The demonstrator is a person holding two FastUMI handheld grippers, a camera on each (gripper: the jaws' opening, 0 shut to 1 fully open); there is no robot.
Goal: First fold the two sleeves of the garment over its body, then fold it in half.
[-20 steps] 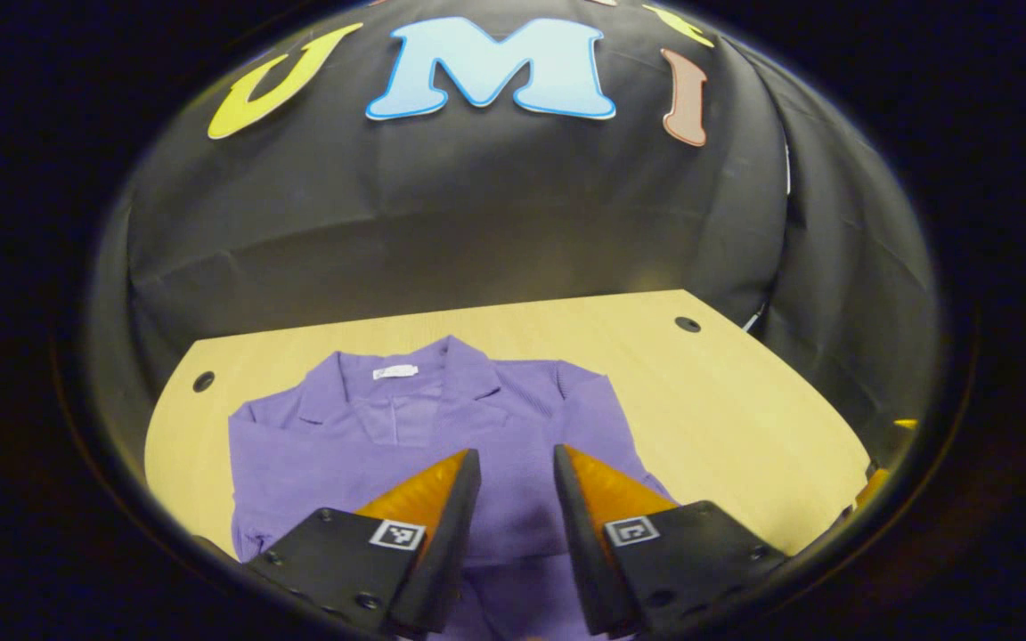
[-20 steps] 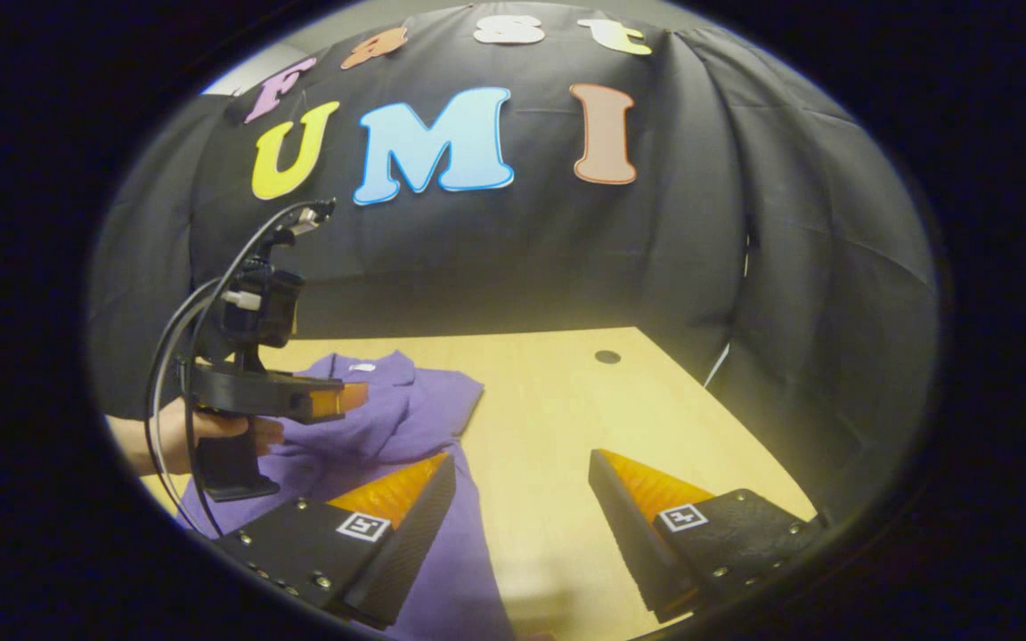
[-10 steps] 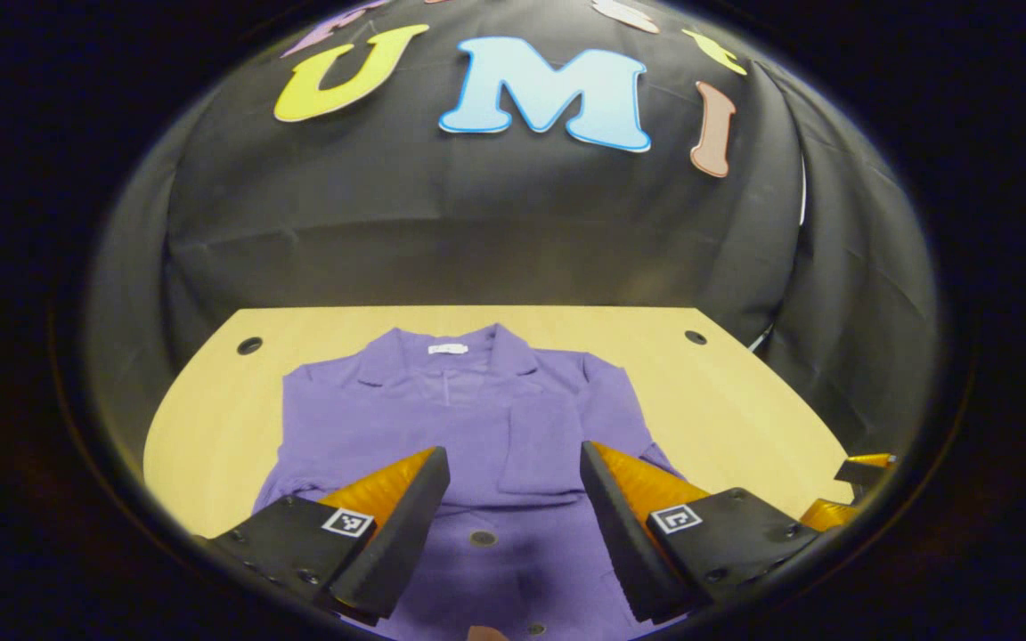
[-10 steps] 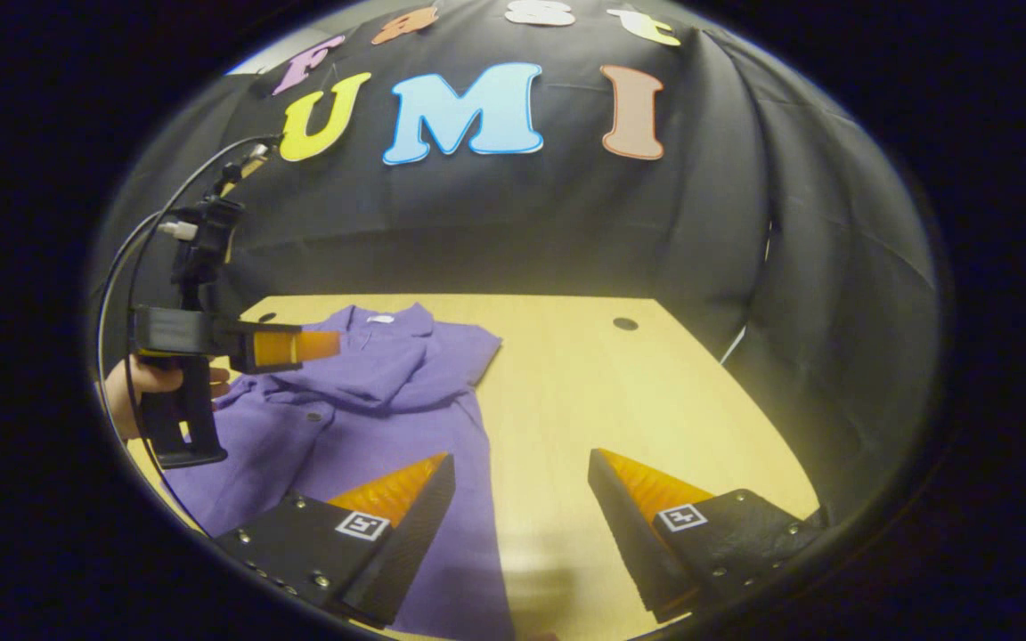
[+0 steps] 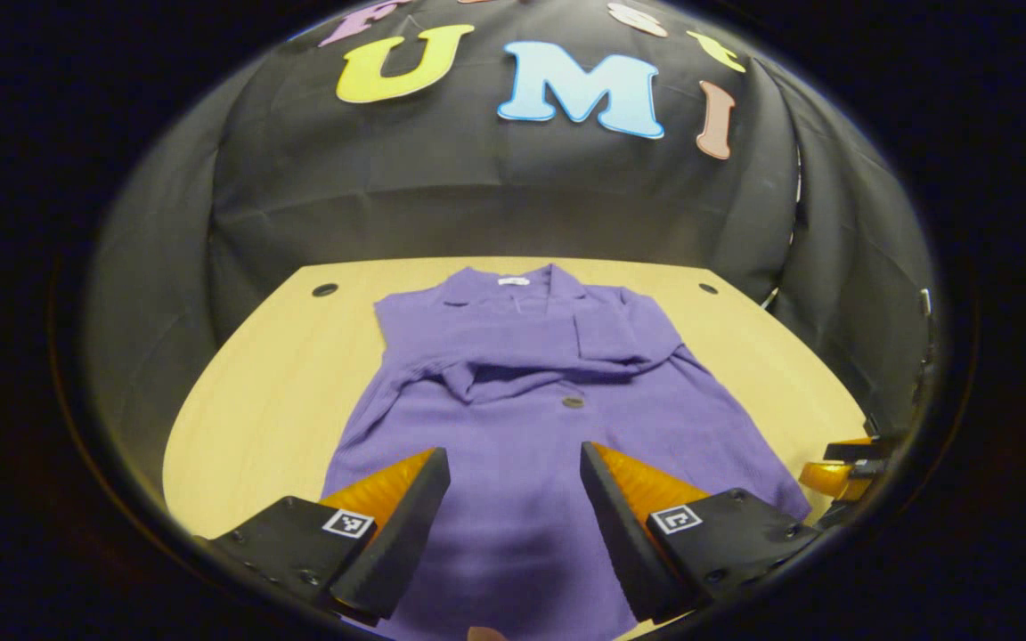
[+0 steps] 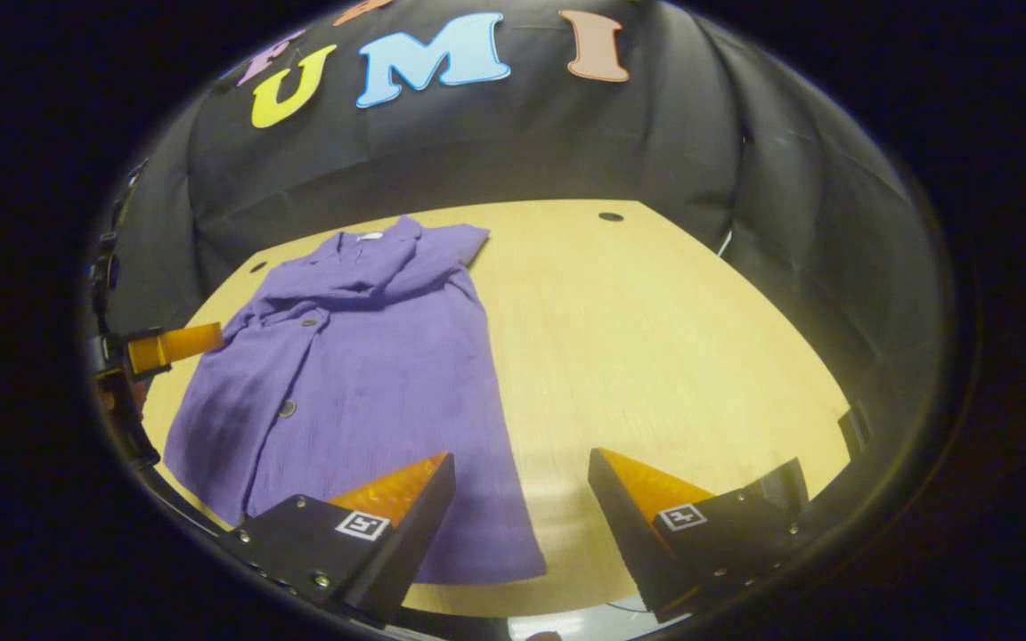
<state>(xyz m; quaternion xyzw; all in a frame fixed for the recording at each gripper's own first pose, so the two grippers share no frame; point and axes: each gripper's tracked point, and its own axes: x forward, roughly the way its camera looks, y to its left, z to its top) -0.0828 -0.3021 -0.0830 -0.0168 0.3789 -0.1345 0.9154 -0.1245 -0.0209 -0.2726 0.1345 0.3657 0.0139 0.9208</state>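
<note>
Nearest, the left gripper (image 5: 513,463) hangs with fingers apart and empty above the garment's (image 5: 549,427) lower body; ahead lie both sleeves (image 5: 557,361) folded across the chest. Likewise spread, the right gripper (image 6: 520,472) straddles the garment's hem corner and bare table (image 6: 655,338).

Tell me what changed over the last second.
Both grippers pulled back from the shirt, toward its hem; the left gripper widened slightly early on. Neither took hold of anything. The right gripper stayed open, and the shirt stayed on the table with both sleeves folded across its chest.
</note>
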